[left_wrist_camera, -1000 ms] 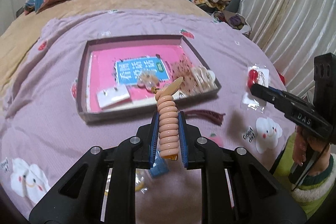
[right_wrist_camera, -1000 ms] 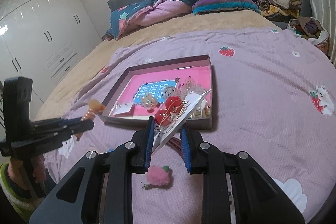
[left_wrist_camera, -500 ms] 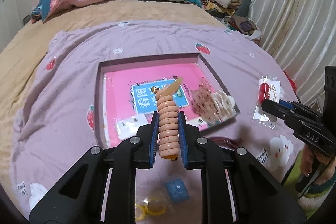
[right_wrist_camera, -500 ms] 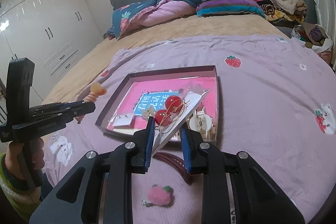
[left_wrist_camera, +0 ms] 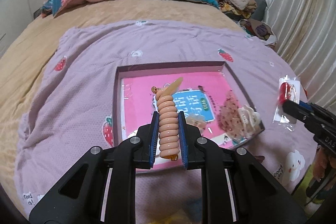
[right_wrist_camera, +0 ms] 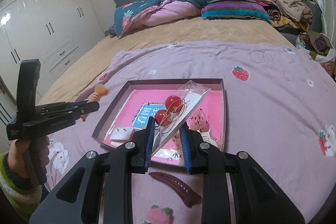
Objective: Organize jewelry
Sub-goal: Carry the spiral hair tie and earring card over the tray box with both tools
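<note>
A shallow box (right_wrist_camera: 223, 98) with a pink lining lay on the lilac blanket (right_wrist_camera: 273, 102), holding a blue card (right_wrist_camera: 147, 114), hair claws and small packets. Above it, the left gripper (left_wrist_camera: 168, 131) clamped a peach spiral hair clip (left_wrist_camera: 168, 129) and the right gripper (right_wrist_camera: 167, 135) pinched a clear packet of red ball earrings (right_wrist_camera: 178, 110). A maroon hair clip (right_wrist_camera: 174, 186) lay on the blanket just before the box.

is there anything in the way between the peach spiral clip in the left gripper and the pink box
Nothing visible. The left gripper holds the spiral clip above the open box, with no lid. Items already lie along its right and near side; the far left floor is bare.
</note>
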Action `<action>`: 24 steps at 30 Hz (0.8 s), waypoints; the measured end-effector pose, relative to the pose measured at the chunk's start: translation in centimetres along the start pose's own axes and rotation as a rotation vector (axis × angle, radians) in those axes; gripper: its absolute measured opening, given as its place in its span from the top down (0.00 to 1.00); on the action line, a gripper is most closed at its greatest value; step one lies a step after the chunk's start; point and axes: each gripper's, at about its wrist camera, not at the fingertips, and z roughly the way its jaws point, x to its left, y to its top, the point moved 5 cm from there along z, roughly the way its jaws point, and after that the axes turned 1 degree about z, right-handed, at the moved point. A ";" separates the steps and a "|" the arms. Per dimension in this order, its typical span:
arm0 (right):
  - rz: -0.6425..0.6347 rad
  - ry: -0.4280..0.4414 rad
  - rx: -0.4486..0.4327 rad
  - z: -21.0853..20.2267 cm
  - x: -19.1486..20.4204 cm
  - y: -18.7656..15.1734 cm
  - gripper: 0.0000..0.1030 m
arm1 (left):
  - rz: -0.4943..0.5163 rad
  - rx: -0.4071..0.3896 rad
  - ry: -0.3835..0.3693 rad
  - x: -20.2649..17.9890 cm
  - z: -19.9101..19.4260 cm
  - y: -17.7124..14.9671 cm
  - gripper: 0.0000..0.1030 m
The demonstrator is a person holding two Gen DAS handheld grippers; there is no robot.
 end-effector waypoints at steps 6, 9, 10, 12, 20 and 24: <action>-0.007 0.000 0.027 1.9 0.2 0.6 0.78 | -0.025 0.032 0.027 1.5 1.9 -0.5 0.89; -0.008 -0.004 0.045 3.0 0.1 0.5 0.78 | -0.035 0.042 0.039 2.0 2.8 -0.8 0.89; -0.009 -0.006 0.051 3.3 0.1 0.5 0.78 | -0.036 0.044 0.040 2.0 2.9 -0.8 0.90; -0.009 -0.009 0.065 4.1 0.1 0.3 0.78 | -0.040 0.050 0.045 2.3 3.5 -1.0 0.89; -0.016 -0.025 0.118 6.6 -0.1 -0.9 0.78 | -0.055 0.077 0.046 2.7 5.4 -1.9 0.89; -0.016 -0.026 0.144 7.8 -0.2 -1.7 0.78 | -0.052 0.091 0.055 2.8 6.3 -2.3 0.89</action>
